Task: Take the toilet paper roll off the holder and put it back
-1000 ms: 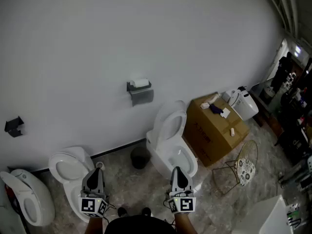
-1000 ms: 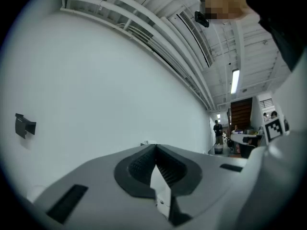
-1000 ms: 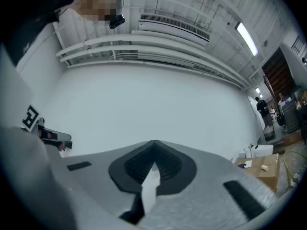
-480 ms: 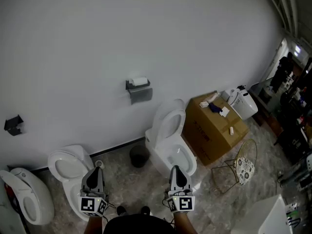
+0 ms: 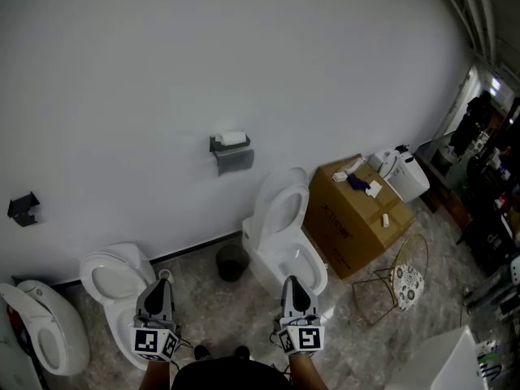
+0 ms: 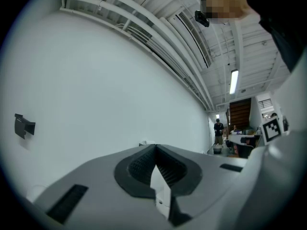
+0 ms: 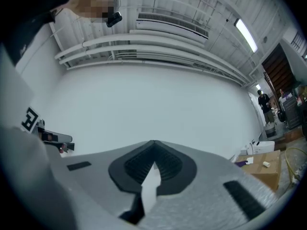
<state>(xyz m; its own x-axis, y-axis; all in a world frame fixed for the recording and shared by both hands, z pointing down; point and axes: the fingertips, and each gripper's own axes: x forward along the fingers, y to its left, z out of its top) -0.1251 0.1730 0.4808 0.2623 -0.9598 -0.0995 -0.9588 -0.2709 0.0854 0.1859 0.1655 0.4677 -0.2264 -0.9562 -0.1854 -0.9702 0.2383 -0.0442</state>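
Observation:
A white toilet paper roll rests on a dark grey holder fixed to the white wall, mid-picture in the head view. Its tip just shows over my left gripper's jaws as the roll in the left gripper view. My left gripper and right gripper are both held low near my body, far from the holder. Each one is shut with nothing between its jaws. In the gripper views the left gripper and right gripper have their jaws meeting at the tips.
A white toilet stands below the holder, with a small dark bin beside it. More toilets sit at the left. A cardboard box and a wire stand are at the right. A second dark bracket hangs on the wall at the left.

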